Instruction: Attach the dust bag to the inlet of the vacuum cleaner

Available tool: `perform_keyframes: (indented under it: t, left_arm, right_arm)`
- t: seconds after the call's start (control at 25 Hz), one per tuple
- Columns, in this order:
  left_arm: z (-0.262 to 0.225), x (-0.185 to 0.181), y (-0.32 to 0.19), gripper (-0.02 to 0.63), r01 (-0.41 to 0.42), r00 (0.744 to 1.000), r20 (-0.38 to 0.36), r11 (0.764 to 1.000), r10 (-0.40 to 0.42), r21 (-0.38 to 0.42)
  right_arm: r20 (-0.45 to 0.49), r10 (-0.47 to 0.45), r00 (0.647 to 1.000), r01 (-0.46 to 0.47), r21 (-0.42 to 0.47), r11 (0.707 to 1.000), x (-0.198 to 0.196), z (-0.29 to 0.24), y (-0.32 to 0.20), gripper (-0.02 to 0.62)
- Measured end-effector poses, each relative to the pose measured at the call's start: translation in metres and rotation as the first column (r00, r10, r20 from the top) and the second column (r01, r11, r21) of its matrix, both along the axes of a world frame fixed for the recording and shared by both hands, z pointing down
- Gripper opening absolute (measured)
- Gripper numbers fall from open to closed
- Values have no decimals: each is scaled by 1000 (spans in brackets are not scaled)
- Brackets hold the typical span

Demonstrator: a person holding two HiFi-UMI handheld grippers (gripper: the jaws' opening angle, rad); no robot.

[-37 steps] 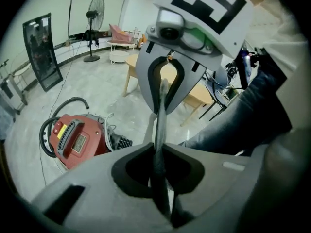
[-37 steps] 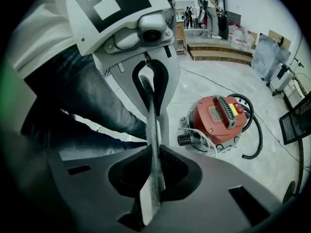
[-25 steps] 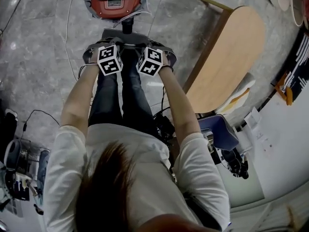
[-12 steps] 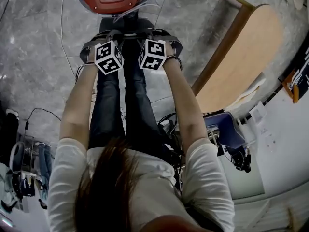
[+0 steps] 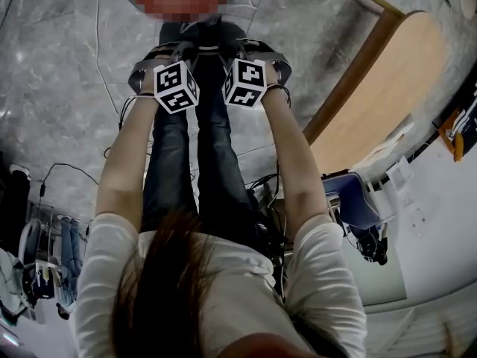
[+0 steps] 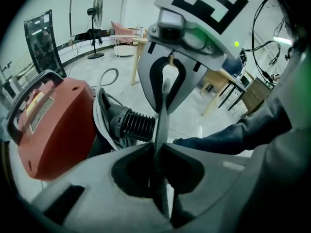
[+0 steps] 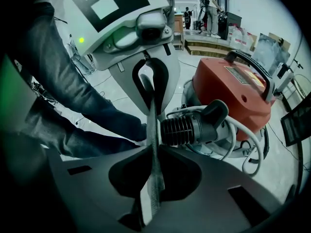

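**Left gripper** [image 6: 158,148]: fingers [image 6: 100,181] clenched on the edge of the dust bag [image 6: 160,125]. The bag shows edge-on as a thin grey sheet running straight up from between the fingertips.

**Right gripper** [image 7: 153,149]: fingers [image 7: 94,188] likewise clenched on the same sheet, on the edge opposite the left gripper's. Each gripper view shows the other gripper facing it at 12 o'clock, with the bag stretched upright between the two.

**Task item location:** the dust bag hangs between both grippers, just beside the black ribbed hose cuff [image 7: 187,130] of the red vacuum cleaner [image 6: 53,130]. In the left gripper view the cuff lies at 10 o'clock of the fingertips. In the right gripper view it lies at 2 o'clock. Contact between bag and cuff cannot be confirmed.

**Head view:** the two grippers sit side by side, close together, pointing steeply down. Their marker cubes, left [image 5: 176,86] and right [image 5: 246,83], are near each other but apart. The vacuum cleaner stands on the grey floor [image 5: 59,66] at 12 o'clock of the grippers. A wooden table [image 5: 387,88] lies at 3 o'clock.

**Surroundings:** a pedestal fan [image 6: 97,8] stands in the far background of the left gripper view.
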State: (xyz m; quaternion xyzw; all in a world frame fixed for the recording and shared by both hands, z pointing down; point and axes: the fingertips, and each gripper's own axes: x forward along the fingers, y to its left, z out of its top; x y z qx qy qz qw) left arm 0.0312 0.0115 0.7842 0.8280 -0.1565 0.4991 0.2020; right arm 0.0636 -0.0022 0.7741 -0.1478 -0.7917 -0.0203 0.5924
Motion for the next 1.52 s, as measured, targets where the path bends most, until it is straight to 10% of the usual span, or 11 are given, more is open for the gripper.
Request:
perform_keyframes:
  t: [0.84, 1.52]
  left_arm:
    - [-6, -2, -30, 52, -106, 991, 91, 986, 95, 126]
    - [1, -5, -32, 63, 233, 972, 23, 971, -235, 52]
  right_arm:
    - [43, 200, 979, -202, 39, 979, 2, -1, -19, 29]
    - [3, 3, 1000, -3, 12, 1000, -7, 2, -41, 51]
